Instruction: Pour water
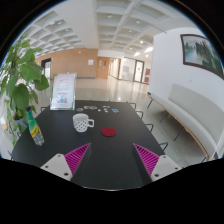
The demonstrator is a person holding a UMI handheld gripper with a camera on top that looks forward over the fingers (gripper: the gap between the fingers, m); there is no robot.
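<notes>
A white mug (83, 122) stands on the dark table (105, 150), ahead of my left finger. A clear plastic bottle with a green label (34, 128) stands upright near the table's left edge. A small red disc (109, 130) lies on the table just right of the mug. My gripper (112, 158) hovers over the near part of the table with its magenta-padded fingers (75, 156) wide apart and nothing between them.
A leafy green plant (18, 80) rises at the left beside the bottle. A white sign board (64, 90) stands at the table's far end. A chair (150, 112) and a white sofa (195, 108) sit to the right.
</notes>
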